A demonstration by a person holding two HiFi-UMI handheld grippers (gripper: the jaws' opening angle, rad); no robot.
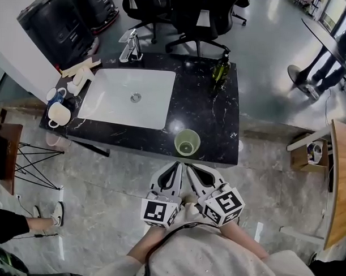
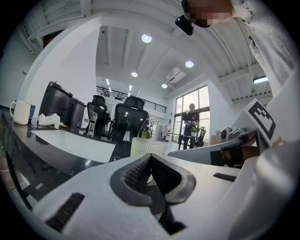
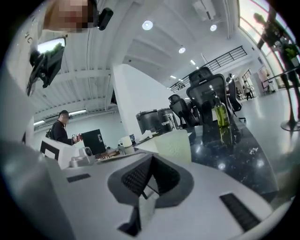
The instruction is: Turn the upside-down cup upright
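A pale green see-through cup (image 1: 187, 142) stands with its mouth up near the front edge of the black marble counter (image 1: 219, 116). Both grippers are held close to the person's body, just in front of the counter, tips pointing at the cup and apart from it. My left gripper (image 1: 175, 168) is shut with nothing in it, and so is my right gripper (image 1: 193, 170). In the left gripper view the cup (image 2: 146, 146) rises just beyond the closed jaw tips (image 2: 150, 158). In the right gripper view the cup (image 3: 174, 145) stands past the shut tips (image 3: 152, 160).
A white sink basin (image 1: 129, 96) with a faucet (image 1: 131, 45) fills the counter's left half. A green bottle (image 1: 222, 68) stands at the far right corner, white mugs (image 1: 59, 115) at the left end. Office chairs (image 1: 194, 19) stand behind; a black machine (image 1: 58, 23) sits far left.
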